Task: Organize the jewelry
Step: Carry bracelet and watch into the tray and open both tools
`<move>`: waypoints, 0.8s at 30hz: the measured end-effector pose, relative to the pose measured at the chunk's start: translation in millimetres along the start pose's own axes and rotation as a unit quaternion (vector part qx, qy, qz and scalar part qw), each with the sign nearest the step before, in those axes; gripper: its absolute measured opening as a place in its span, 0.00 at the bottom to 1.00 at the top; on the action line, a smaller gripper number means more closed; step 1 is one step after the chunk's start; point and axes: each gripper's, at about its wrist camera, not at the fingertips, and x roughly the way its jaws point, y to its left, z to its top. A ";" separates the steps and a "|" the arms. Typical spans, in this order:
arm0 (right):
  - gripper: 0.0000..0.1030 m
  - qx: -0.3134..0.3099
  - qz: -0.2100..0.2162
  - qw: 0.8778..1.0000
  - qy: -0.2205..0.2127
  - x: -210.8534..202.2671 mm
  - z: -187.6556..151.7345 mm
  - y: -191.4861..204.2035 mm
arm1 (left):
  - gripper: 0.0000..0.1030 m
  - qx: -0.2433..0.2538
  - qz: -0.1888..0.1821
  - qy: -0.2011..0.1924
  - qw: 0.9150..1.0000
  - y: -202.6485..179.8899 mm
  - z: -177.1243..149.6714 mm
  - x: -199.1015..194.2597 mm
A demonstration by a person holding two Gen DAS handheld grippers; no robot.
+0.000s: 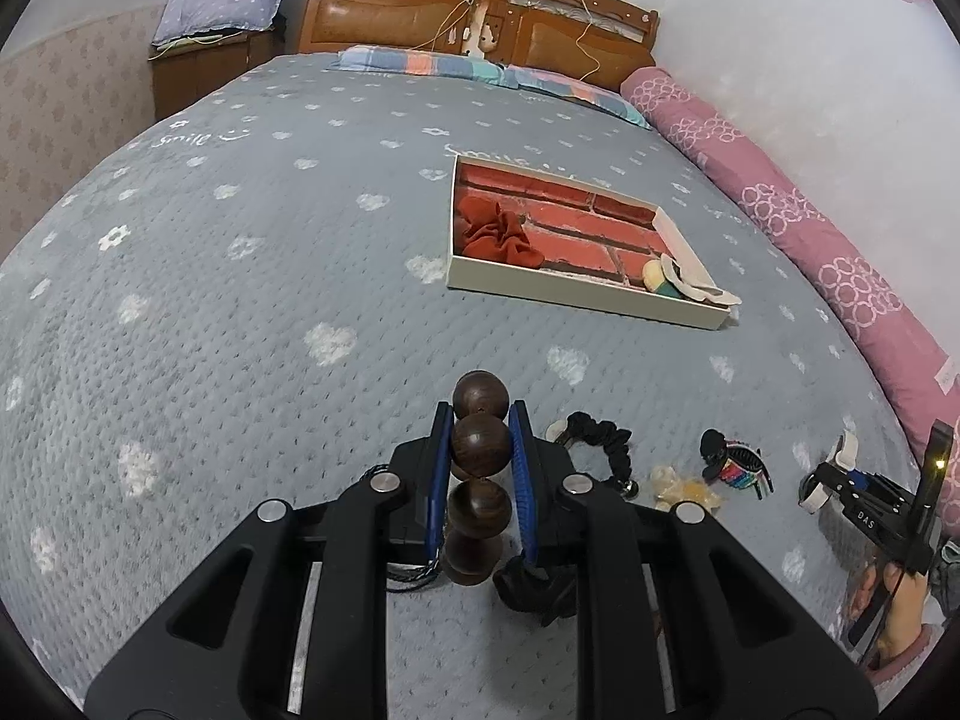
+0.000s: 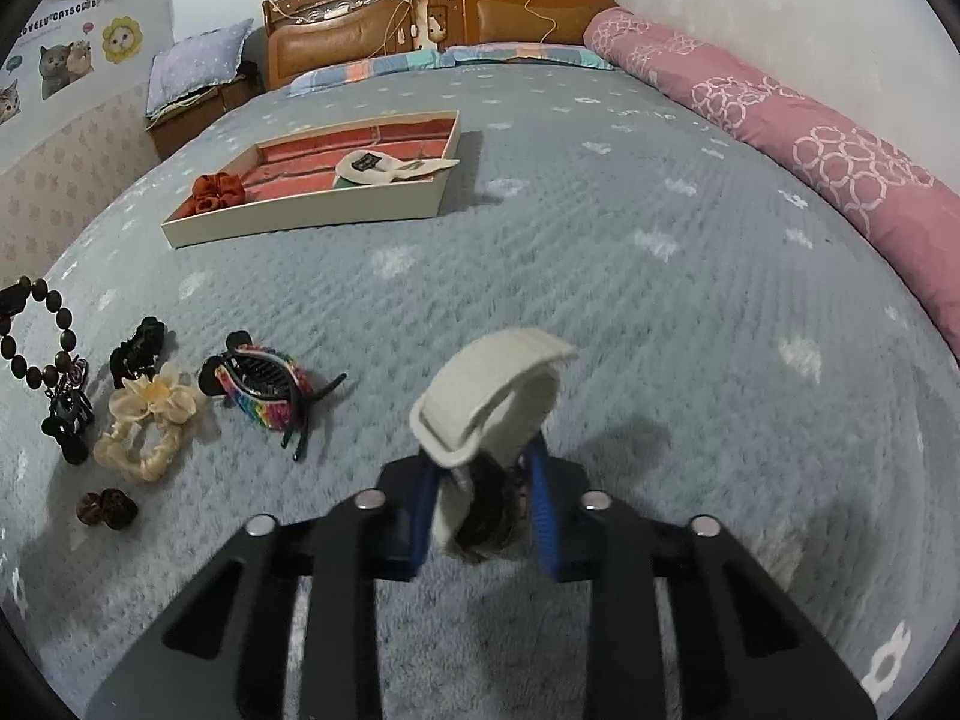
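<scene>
Over the bed, left gripper is clamped narrow on a dark bead bracelet, beads stacked between its blue fingers, the rest hanging below. Right gripper pinches a cream band, its loop arching up past the fingertips; something dark sits behind it, too blurred to name. Tray lies flat beyond both grippers, well apart, with a red scrunchie at one end and a cream bow draped over the opposite rim. Short of the tray, on the blanket: rainbow claw clip, cream flower scrunchie, black clip. Wide bare blanket runs between grippers and tray; pink bolster lines the far side of the bed from the tray.
</scene>
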 end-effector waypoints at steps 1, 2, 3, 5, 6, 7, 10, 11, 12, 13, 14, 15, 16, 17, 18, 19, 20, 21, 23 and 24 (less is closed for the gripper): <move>0.23 -0.001 0.000 1.000 0.000 0.4 1.1 -0.5 | 0.17 0.000 0.000 0.000 1.000 0.3 1.1 -0.1; 0.23 0.000 0.003 1.000 0.000 0.5 3.3 -1.2 | 0.17 -0.001 -0.001 -0.001 1.000 0.8 2.3 -0.5; 0.23 0.001 0.007 1.000 0.000 -0.3 6.1 -1.9 | 0.17 0.000 -0.001 -0.001 1.000 1.0 3.6 -1.0; 0.22 0.005 0.012 1.000 -0.007 -4.5 13.3 -3.5 | 0.17 0.001 -0.002 -0.001 1.000 1.7 6.5 -2.4; 0.22 0.009 0.017 1.000 -0.010 -7.6 19.2 -4.4 | 0.17 -0.001 -0.005 -0.001 1.000 2.4 8.9 -3.1; 0.22 0.012 0.022 1.000 -0.013 -9.7 24.1 -5.1 | 0.17 -0.005 -0.009 -0.001 1.000 3.4 11.6 -3.8; 0.22 0.007 0.028 0.999 -0.026 -16.6 46.6 -2.5 | 0.17 -0.009 -0.014 -0.004 1.000 4.1 19.5 -6.3; 0.22 0.003 0.030 0.999 -0.030 -18.6 55.2 -0.4 | 0.17 -0.008 -0.013 -0.005 1.000 3.0 22.0 -6.5; 0.22 0.000 0.035 0.999 -0.034 -19.9 67.2 2.2 | 0.17 -0.006 -0.013 -0.006 1.000 1.9 25.4 -6.7; 0.22 -0.001 0.039 0.999 -0.038 -20.6 77.5 4.5 | 0.17 -0.006 -0.014 -0.006 1.000 0.8 29.3 -6.1; 0.22 -0.002 0.042 0.998 -0.041 -21.0 85.4 6.4 | 0.17 -0.006 -0.015 -0.005 1.000 -0.1 32.6 -5.2; 0.22 -0.003 0.046 0.998 -0.044 -21.1 95.5 8.6 | 0.17 -0.007 -0.016 -0.003 1.000 -1.5 37.7 -3.7; 0.22 -0.004 0.053 0.997 -0.047 -20.6 109.9 11.8 | 0.17 -0.006 -0.016 -0.001 1.000 -3.7 43.4 -2.0; 0.22 -0.006 0.057 0.997 -0.050 -20.0 120.7 15.0 | 0.17 -0.005 -0.016 -0.001 1.000 -5.4 47.9 -1.0; 0.22 -0.009 0.061 0.997 -0.053 -19.3 131.7 18.1 | 0.17 -0.002 -0.016 -0.001 1.000 -8.3 55.6 0.5; 0.22 -0.014 0.064 0.996 -0.057 -17.7 146.2 22.2 | 0.17 0.001 -0.016 -0.001 1.000 -11.1 62.5 2.1; 0.22 -0.019 0.066 0.996 -0.060 -15.7 156.8 25.5 | 0.17 0.004 -0.016 -0.002 1.000 -13.6 68.9 3.5; 0.22 -0.026 0.070 0.995 -0.061 -11.6 170.6 29.9 | 0.17 0.009 -0.017 -0.002 1.000 -17.4 77.8 5.6; 0.22 -0.036 0.073 0.995 -0.059 -3.2 188.6 36.5 | 0.17 0.019 -0.016 -0.005 1.000 -25.3 96.1 11.0; 0.22 -0.040 0.074 0.995 -0.059 0.3 194.4 39.6 | 0.17 0.023 -0.015 -0.006 1.000 -28.8 104.1 14.2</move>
